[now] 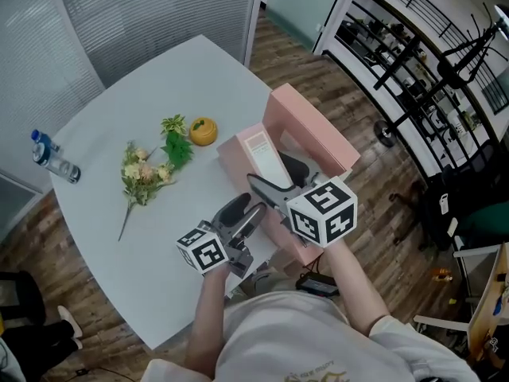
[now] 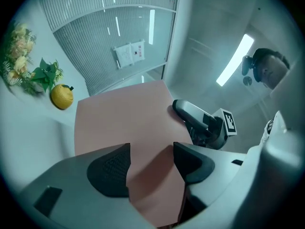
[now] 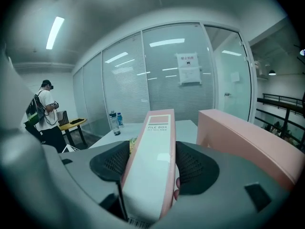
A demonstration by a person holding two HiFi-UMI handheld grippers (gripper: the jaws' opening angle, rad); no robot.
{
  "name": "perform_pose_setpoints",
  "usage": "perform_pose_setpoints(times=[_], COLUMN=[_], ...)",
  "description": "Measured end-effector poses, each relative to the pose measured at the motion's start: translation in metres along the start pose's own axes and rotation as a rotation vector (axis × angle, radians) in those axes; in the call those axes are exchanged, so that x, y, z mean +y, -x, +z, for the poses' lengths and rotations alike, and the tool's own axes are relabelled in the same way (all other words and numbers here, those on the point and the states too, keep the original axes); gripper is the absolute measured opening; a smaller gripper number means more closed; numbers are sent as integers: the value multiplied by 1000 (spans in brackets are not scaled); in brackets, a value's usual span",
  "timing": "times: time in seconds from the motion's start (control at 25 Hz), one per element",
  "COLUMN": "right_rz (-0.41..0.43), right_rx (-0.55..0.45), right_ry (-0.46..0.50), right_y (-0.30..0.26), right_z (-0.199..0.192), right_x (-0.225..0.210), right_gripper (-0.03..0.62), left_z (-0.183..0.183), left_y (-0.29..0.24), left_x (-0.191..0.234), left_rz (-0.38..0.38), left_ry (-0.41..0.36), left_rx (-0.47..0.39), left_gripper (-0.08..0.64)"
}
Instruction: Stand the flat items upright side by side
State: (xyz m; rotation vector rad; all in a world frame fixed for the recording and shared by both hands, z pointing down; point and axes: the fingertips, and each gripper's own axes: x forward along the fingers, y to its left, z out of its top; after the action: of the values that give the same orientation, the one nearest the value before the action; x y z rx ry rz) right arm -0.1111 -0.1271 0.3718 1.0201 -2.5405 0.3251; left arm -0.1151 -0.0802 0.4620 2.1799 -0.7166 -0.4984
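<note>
Above white table (image 1: 159, 86), left gripper (image 2: 151, 152) and right gripper (image 3: 151, 160) each clamp the pink file box (image 1: 262, 156) (white-labelled spine).

Pink is being shown by the far file box (image 1: 310, 126) and the near file box (image 1: 235, 156), white by its spine (image 1: 262, 156); yellow is being displayed by the ornament (image 1: 203, 130), wood grain by the floor (image 1: 294, 54)

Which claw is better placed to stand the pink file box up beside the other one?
Right. The right claw is clamped across the file box, close beside the other pink box. The left claw is only at its lower end.
</note>
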Motion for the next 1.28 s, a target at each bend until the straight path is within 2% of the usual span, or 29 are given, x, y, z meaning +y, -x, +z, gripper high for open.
perform_pose_setpoints(times=[0.36,0.96,1.28], right_rz=[-22,-77,-49], right_rx=[-106,-373,-501], right_ry=[22,123,144], right_y=[13,56,85], right_z=[7,3,-6], right_x=[0,-4,-10], right_gripper=[316,318,318], left_z=[-1,-16,-27], left_y=[-2,-14,-27], left_x=[-6,-9,-16], left_rz=[-10,-16,-28], left_ry=[11,36,40], left_rx=[-16,5,35], left_gripper=[285,285,285])
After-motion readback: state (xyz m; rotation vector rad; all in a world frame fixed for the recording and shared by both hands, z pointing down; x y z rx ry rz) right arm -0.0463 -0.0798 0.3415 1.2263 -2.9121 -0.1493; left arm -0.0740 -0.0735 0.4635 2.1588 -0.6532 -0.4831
